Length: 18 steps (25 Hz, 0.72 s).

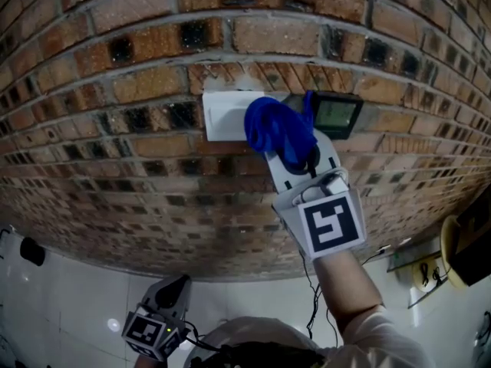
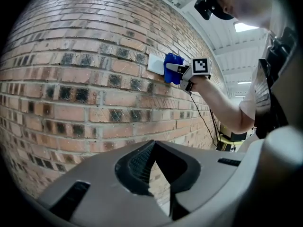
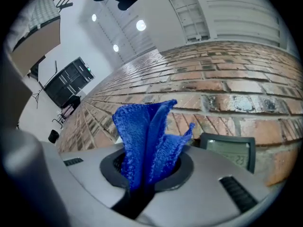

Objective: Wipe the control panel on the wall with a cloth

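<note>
Brick wall [image 1: 115, 90]: right claw [image 1: 301, 159] pinches blue cloth [image 1: 276, 129] on white panel [image 1: 222, 115] right edge; left claw [image 2: 153, 144] closed, empty, low.

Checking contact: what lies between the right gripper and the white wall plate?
The blue cloth, held in the right gripper, covering the right edge of the plate; head view.
</note>
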Each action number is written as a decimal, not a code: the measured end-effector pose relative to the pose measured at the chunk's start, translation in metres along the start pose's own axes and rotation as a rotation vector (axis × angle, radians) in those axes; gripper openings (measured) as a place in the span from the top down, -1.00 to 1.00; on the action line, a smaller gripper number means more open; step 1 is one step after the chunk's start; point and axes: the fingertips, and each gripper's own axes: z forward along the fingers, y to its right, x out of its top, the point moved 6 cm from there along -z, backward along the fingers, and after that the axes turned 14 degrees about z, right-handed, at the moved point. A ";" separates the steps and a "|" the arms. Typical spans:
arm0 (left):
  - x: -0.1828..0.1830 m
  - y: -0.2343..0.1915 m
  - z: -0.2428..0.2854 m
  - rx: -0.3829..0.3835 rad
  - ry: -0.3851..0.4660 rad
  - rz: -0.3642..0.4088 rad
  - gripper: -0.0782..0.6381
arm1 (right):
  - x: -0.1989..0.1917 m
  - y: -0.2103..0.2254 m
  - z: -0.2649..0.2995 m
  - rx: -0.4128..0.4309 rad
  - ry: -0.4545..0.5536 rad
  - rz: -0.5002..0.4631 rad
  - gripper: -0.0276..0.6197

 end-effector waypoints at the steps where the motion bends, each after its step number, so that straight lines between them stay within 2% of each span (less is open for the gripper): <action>1: -0.001 -0.001 -0.001 0.002 -0.002 -0.002 0.78 | -0.002 -0.002 0.002 0.006 0.003 0.014 0.64; 6: -0.001 0.000 -0.001 -0.001 -0.007 -0.007 0.78 | 0.004 -0.003 -0.004 0.021 0.035 0.066 0.64; 9: 0.000 0.001 0.002 -0.010 -0.007 -0.007 0.78 | 0.014 0.003 -0.027 -0.002 0.055 0.078 0.64; 14: 0.004 0.009 0.014 -0.047 -0.006 0.002 0.78 | 0.027 0.043 -0.075 -0.098 0.071 -0.030 0.64; 18: 0.010 0.020 0.026 -0.077 0.002 0.026 0.78 | 0.033 0.090 -0.098 -0.221 0.080 -0.052 0.64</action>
